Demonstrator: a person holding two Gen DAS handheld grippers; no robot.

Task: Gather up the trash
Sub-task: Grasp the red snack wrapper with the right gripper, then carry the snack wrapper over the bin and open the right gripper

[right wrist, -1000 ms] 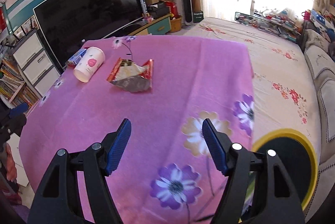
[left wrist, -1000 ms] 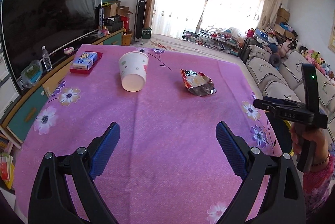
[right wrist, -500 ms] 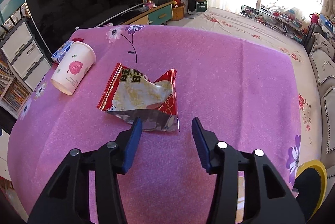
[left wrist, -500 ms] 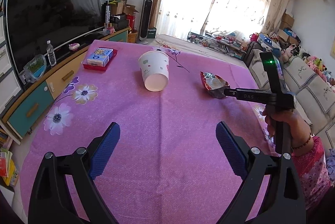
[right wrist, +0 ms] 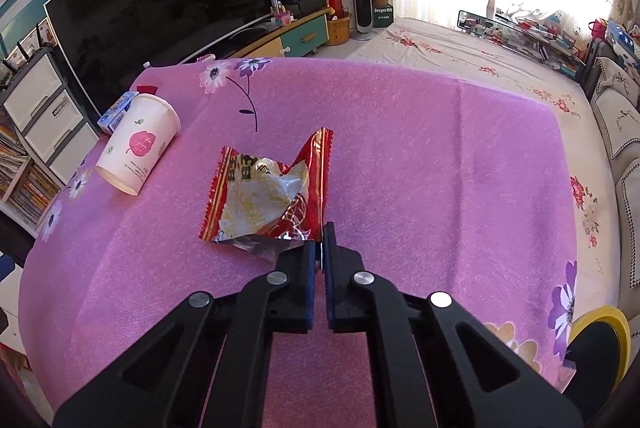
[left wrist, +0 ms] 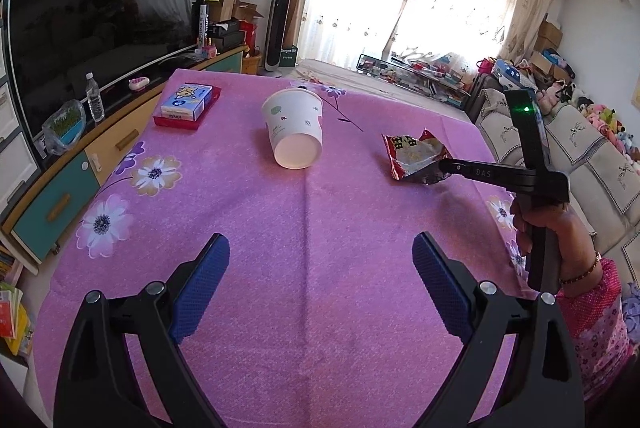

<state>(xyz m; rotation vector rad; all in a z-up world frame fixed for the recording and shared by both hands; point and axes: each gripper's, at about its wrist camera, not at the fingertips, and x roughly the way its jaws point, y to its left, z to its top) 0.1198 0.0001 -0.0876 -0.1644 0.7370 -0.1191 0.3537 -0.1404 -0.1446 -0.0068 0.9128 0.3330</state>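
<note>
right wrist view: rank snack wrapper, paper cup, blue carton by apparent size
1. snack wrapper, largest, though nearest the camera, which inflates it.
2. paper cup, lying on its side.
3. blue carton, smallest, but mostly hidden behind the cup, so its true size is unsure.

1. Snack wrapper: red foil packet with gold lettering and a silver inner lining, torn open, empty and crumpled. It lies mostly flat on the pink flowered cloth of the counter, about mid-width and toward the right edge as the left wrist view shows it; its near silver edge is caught at the tips of the right tongs.

2. Paper cup: white, printed with a pink leaf and small green marks, empty. It lies on its side in the far middle of the counter, base facing the left wrist camera, well apart from the wrapper.
</note>
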